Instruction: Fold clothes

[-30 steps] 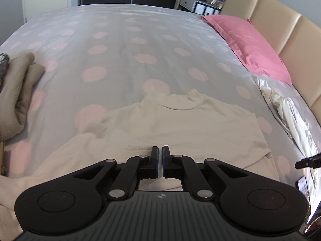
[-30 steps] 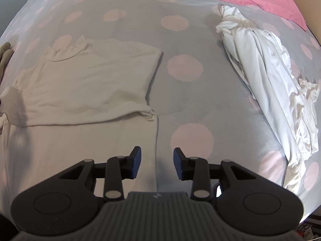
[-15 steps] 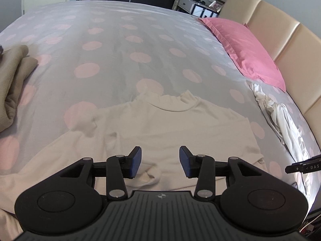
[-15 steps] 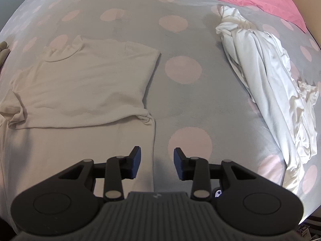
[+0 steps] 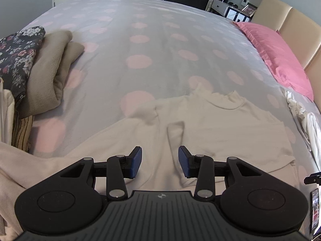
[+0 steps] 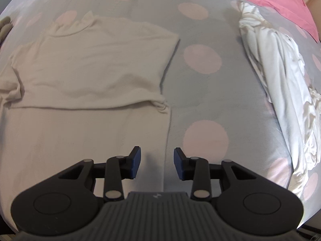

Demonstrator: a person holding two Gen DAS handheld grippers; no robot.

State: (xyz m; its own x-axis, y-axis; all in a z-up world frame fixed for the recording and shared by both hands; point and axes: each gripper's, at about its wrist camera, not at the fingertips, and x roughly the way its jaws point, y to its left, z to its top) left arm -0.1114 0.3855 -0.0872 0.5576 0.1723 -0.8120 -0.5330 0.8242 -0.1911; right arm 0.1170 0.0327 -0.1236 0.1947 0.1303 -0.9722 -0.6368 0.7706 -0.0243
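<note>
Since a second ago, our left gripper [image 5: 160, 161] has released the cream top [image 5: 210, 128]; jaws now spread above it. Right gripper [image 6: 156, 163] spread too, empty, over the top's side edge. Top lies flat near the bed's [image 5: 152, 46] near edge.

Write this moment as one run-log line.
task: fold clothes | left gripper: open, empty | right gripper: open, empty | cream top: flat on bed, sleeves folded in

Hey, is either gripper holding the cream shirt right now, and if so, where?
Nothing is held. The left gripper and right gripper both hang open-jawed above the cream shirt.
</note>
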